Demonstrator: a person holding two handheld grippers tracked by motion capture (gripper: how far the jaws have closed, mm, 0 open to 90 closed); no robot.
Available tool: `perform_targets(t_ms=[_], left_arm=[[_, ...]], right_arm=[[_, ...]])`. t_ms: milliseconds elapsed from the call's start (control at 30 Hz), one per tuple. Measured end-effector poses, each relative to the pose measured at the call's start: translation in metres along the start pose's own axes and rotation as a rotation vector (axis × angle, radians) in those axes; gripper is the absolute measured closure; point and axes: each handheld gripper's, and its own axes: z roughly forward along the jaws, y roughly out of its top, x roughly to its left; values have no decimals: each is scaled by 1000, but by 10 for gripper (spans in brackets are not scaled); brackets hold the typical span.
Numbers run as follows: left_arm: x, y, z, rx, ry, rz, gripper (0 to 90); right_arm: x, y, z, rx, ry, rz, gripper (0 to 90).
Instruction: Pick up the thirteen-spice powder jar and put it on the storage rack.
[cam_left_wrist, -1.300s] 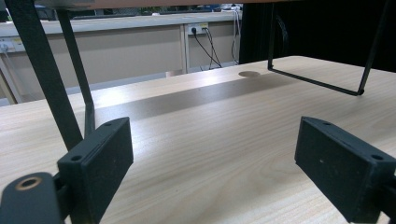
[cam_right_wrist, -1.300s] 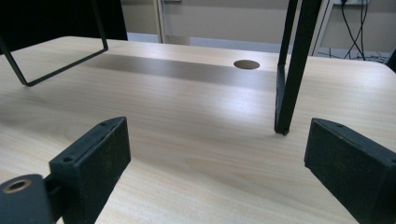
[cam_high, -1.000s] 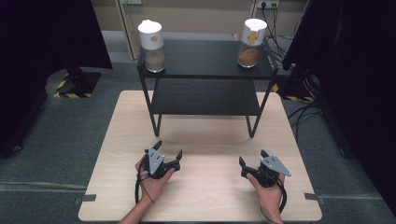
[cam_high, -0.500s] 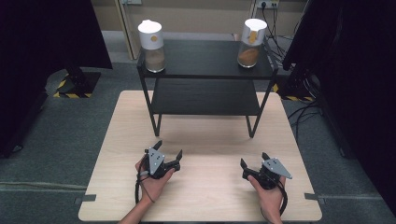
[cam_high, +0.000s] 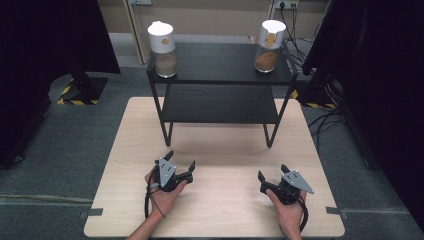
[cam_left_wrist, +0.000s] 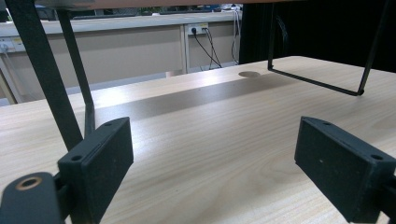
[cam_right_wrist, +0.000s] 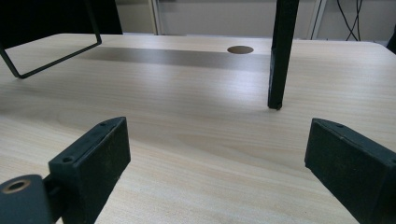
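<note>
Bench (cam_high: 220, 150): pale wood grain. Shelf rack (cam_high: 220, 102): black. Two jars (cam_high: 162, 42) (cam_high: 269, 39): white lids, brown contents. Floor marker (cam_high: 67, 95): yellow-black stripes.

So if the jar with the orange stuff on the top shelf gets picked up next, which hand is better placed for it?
Probably the right. That jar stands at the shelf's right end, and the right gripper lies on that side with jaws open. The left gripper would have to cross over.

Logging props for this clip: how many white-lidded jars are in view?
2. The left jar stands on the black shelf's top tier at its left end, the right jar at its right end.
</note>
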Motion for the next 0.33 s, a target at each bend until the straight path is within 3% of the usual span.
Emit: perform_targets(t_ms=[333], left_arm=[[2,0,0,1,-3,-21,113]], right_arm=[[0,0,0,1,1,-1,61]])
